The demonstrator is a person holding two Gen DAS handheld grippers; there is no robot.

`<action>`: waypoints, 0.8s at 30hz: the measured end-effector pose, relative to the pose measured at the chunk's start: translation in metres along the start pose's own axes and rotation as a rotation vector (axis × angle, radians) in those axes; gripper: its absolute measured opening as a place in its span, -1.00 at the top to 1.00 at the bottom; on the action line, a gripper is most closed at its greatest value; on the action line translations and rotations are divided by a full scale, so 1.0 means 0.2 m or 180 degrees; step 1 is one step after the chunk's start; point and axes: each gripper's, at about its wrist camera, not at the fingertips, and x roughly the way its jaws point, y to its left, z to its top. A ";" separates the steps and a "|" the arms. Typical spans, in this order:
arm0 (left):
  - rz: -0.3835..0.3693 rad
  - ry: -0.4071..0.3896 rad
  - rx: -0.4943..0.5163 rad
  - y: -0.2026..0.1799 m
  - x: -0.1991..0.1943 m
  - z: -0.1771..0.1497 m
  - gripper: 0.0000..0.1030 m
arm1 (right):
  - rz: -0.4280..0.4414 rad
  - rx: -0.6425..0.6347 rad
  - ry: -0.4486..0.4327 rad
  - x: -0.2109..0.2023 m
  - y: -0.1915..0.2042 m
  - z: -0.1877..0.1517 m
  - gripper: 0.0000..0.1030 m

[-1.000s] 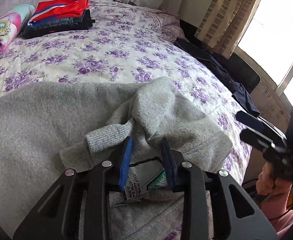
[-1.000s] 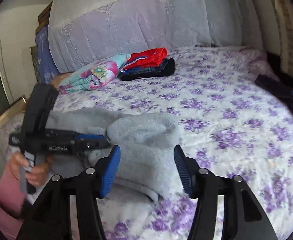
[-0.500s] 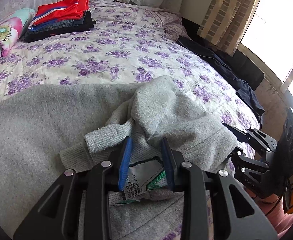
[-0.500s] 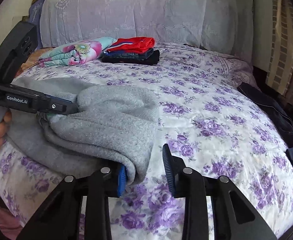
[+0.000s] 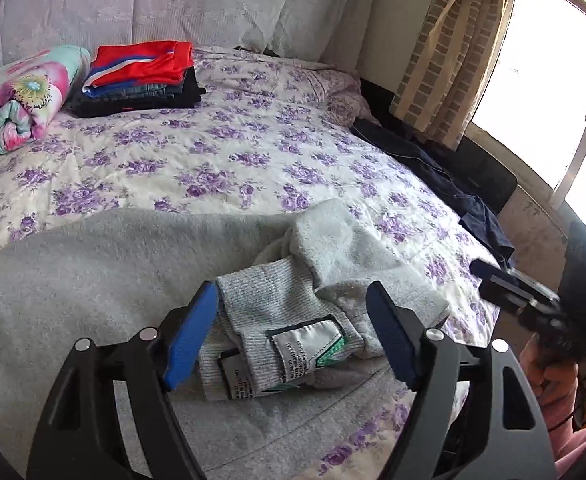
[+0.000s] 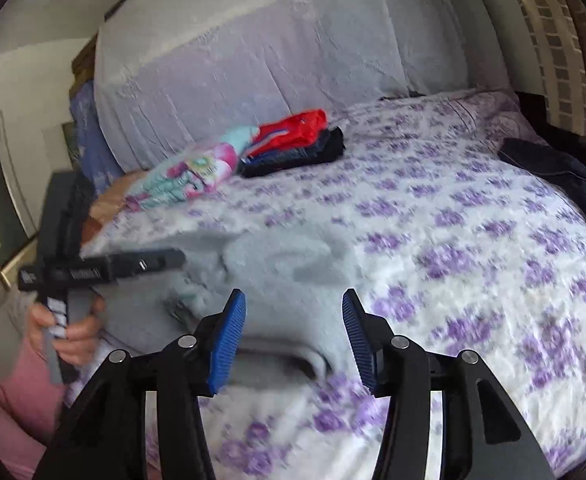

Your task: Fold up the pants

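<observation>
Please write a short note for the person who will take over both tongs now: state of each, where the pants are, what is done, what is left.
Left tongs: open, holding nothing, fingers on either side of the ribbed waistband with the white care label.
Right tongs: open, holding nothing, above the near edge of the pants; this view is blurred.
Soft grey knit pants: lying on the purple-flowered bedspread, near its front edge, waistband end bunched over itself.
Done: a rough fold at the waistband end only.
Left: smooth it, finish folding, probably add to the stack of folded clothes with the red garment on top.
</observation>
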 end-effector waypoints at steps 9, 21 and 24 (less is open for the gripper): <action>0.0167 -0.0132 -0.0344 0.20 -0.21 -0.12 -0.45 | -0.0146 0.0021 0.1066 0.81 -0.06 0.10 0.09; 0.1024 -0.0581 -0.0844 0.61 -0.70 -0.26 -0.56 | -0.0657 -0.0874 0.0688 0.62 0.38 -0.07 -0.40; 0.1298 -0.0730 -0.0972 0.70 -0.87 -0.30 -0.60 | -0.0606 -0.0711 0.0440 0.48 0.47 0.01 -0.40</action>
